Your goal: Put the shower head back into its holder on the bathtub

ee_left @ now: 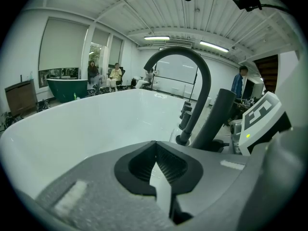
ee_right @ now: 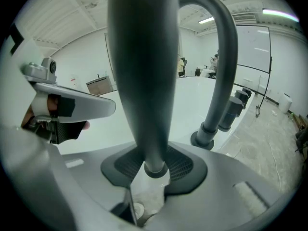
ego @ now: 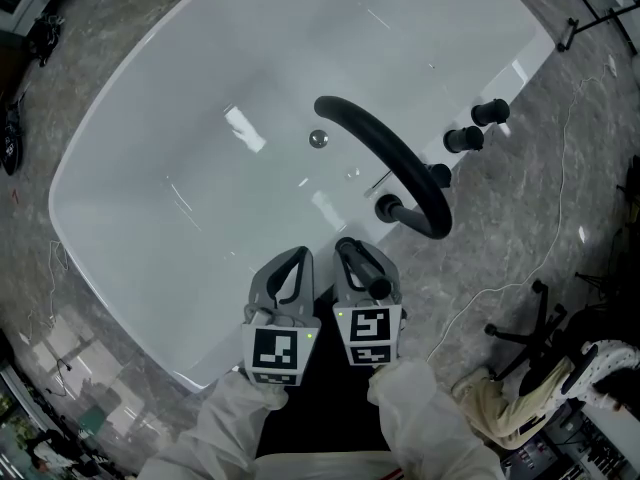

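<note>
My right gripper has its jaws clamped on the dark shower head, at the bathtub rim beside the curved faucet. Left gripper jaws are closed, holding nothing.

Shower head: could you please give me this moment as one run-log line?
right gripper: shut on shower head | left gripper: shut, empty | shower head: held over bathtub rim, beside black spout

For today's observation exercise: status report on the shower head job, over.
Left gripper shut, empty. Right gripper shut on shower head, not yet stowed. Black faucet arch close ahead.
</note>
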Demonstrator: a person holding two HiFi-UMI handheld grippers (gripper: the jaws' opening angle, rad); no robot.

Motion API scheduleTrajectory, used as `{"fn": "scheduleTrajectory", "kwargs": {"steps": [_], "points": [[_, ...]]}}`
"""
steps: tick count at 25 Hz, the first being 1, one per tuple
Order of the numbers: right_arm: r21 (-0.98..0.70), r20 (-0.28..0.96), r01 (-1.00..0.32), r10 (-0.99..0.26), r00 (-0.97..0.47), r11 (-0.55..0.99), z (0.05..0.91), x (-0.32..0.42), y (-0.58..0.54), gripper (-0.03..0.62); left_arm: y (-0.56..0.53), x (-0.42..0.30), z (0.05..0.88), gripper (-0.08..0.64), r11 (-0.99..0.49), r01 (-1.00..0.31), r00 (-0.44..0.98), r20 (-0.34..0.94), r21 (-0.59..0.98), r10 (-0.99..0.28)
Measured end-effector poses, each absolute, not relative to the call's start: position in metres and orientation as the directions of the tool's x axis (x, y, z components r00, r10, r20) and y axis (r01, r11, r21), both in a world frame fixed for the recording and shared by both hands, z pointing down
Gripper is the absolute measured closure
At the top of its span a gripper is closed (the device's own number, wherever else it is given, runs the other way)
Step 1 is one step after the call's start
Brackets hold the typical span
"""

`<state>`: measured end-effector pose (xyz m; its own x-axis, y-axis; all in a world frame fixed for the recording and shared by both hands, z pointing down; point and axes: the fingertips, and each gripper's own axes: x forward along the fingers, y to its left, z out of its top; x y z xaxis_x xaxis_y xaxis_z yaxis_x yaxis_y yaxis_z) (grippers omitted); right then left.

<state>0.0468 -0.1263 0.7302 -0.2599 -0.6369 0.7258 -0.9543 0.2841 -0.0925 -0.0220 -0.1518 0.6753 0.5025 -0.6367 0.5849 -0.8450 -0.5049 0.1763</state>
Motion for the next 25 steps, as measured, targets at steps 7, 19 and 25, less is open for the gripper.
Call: {"fn": "scheduleTrajectory", "kwargs": {"steps": [7,19,25], "points": [[-0.069,0.74,-0.956,-0.628,-0.242,0.287,0.736,0.044,-0.125,0.454,-0.155,-0.023,0.676,0.568,-0.505,-0.844,0.503,0.592,0.18,-0.63],[-0.035,0.756,-0.96,-0.621,-0.208,0.279,0.744,0.043,-0.124,0.454,-0.153,-0.027,0.683,0.568,-0.503,-0.846,0.498,0.597,0.176,-0.629],[-0.03,0.75,-0.968,-0.635,-0.187,0.25,0.744,0.044,-0.123,0.451,-0.153,-0.027,0.681,0.568,-0.501,-0.847,0.497,0.596,0.176,-0.631]]}}
